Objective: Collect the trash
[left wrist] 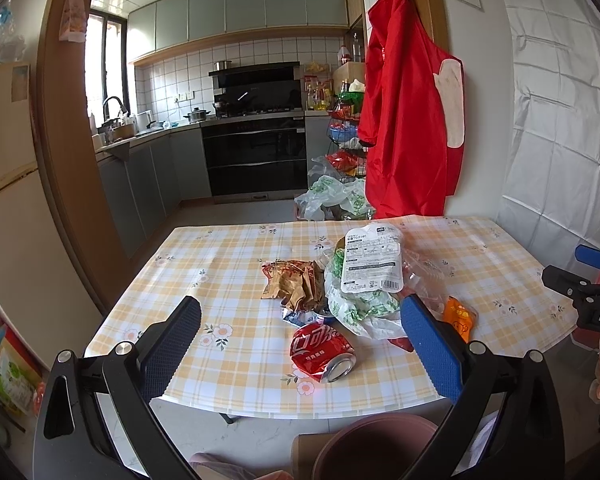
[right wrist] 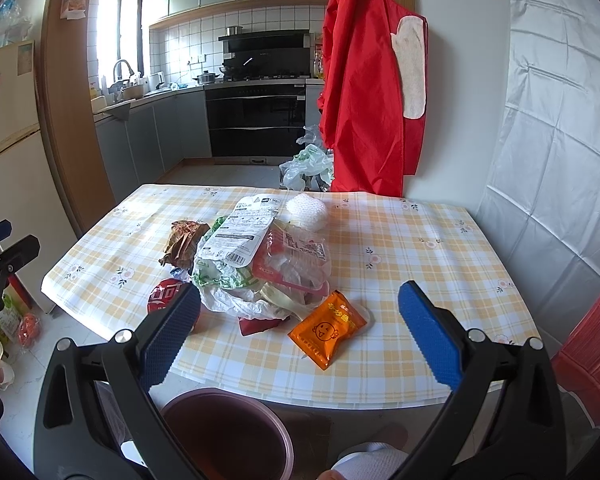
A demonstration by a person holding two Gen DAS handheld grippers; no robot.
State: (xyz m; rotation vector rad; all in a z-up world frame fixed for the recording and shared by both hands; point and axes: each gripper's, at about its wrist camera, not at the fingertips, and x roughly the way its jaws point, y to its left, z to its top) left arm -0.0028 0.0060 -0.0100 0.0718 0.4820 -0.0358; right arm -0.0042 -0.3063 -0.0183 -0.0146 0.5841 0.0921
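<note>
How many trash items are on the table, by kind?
Crushed red can: 1
Orange packet: 1
Brown wrapper: 1
White printed package: 1
Green-print plastic bag: 1
White foam net: 1
Clear red-print bag: 1
Total: 7, countable ones.

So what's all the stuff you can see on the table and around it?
can: 1, red, crushed, near table edge
orange packet: 1, orange, front of pile
white bag: 1, white and green, pile middle
label pack: 1, white, atop pile
brown wrapper: 1, brown and red, left of pile
table: 1, yellow check cloth
bin: 1, dark pink, below table edge
apron: 1, red, hanging behind table
left gripper: 1, blue pads, open
right gripper: 1, blue pads, open
</note>
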